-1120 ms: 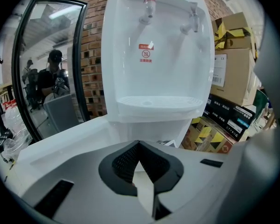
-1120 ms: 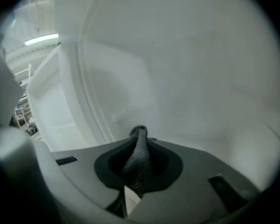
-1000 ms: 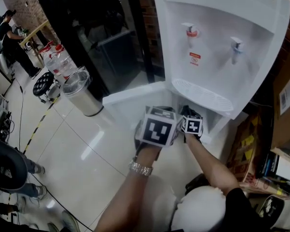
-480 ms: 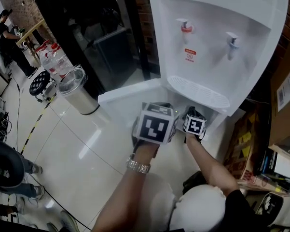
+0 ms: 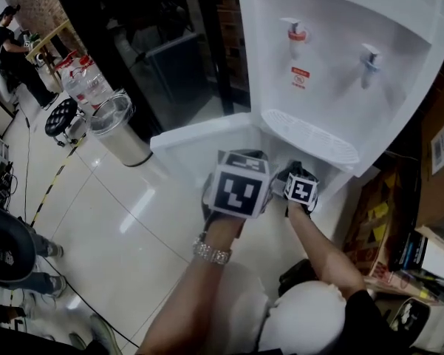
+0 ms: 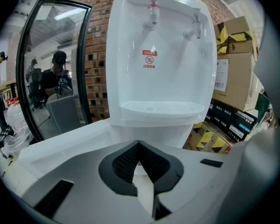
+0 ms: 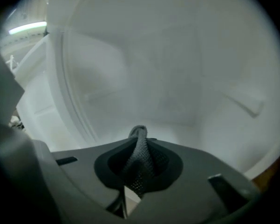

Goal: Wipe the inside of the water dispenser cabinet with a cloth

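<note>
The white water dispenser stands at the upper right, its cabinet door swung open to the left. In the right gripper view my right gripper is inside the white cabinet and shut on a dark grey cloth, whose fold sticks out past the tips. Its marker cube shows just under the drip tray. My left gripper is shut with nothing in it. It hangs outside the cabinet, facing the dispenser's front, and its cube lies left of the right one.
A steel bin, water bottles and a stool stand on the glossy floor at left. Cardboard boxes and stacked items crowd the dispenser's right side. A dark glass door is behind. People stand at the far left.
Both grippers stay at about the same spot by the cabinet opening. Only the head view has shifted a little.
</note>
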Available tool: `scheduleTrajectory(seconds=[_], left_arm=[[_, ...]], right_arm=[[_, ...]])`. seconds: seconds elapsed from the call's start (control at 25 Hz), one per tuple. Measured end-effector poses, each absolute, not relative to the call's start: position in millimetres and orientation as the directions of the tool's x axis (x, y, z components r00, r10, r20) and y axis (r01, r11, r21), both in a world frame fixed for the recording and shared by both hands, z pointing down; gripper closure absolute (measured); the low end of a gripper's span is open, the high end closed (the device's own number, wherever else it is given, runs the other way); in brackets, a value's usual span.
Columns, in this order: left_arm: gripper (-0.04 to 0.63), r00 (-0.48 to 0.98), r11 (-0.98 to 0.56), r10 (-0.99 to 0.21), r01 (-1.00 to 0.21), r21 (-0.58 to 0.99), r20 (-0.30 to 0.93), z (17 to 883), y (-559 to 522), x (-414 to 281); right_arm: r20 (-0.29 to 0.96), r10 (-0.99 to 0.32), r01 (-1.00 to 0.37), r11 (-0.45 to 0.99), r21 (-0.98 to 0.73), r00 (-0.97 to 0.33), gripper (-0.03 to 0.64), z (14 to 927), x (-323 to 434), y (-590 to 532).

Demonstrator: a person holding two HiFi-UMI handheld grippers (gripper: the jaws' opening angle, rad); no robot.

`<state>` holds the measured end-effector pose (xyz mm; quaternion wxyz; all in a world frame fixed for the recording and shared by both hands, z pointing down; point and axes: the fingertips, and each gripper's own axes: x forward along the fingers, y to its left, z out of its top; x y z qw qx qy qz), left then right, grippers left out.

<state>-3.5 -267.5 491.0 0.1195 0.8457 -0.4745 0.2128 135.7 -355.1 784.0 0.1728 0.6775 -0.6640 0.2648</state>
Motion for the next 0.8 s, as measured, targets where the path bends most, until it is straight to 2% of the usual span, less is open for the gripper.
scheduleTrajectory(seconds=[0.16,0.32,0.44,0.6,0.8], left_arm=[[0.592,0.464,-0.524,-0.745,-0.852,0.009,0.479,496,-270,1],[0.592,0.444,-0.484,-0.761,-0.874,0.04,0.473,491,-275,0],[0.592,0.412,-0.426,-0.766,-0.9,0.089,0.494,485,-258,-9],[0.592,0.383,-0.407,-0.784,-0.911,0.062,0.488,442,-248,-16],[0.592,0.39,-0.415,-0.72,-0.905,0.094,0.574,372,-209,-42]], right_arm=[[0.607,-0.793,-0.986,-0.133,-0.097,0.048,0.589,794,165,-340],[0.596,-0.803,-0.994,-0.055,-0.089,-0.009,0.589,775,149,-340],[0.591,-0.805,-0.998,0.029,-0.052,-0.054,0.589,756,124,-301],[0.597,-0.795,-0.993,0.111,-0.032,-0.108,0.589,678,105,-262],[0.65,-0.746,-0.989,0.114,-0.091,-0.146,0.589,547,82,-210]])
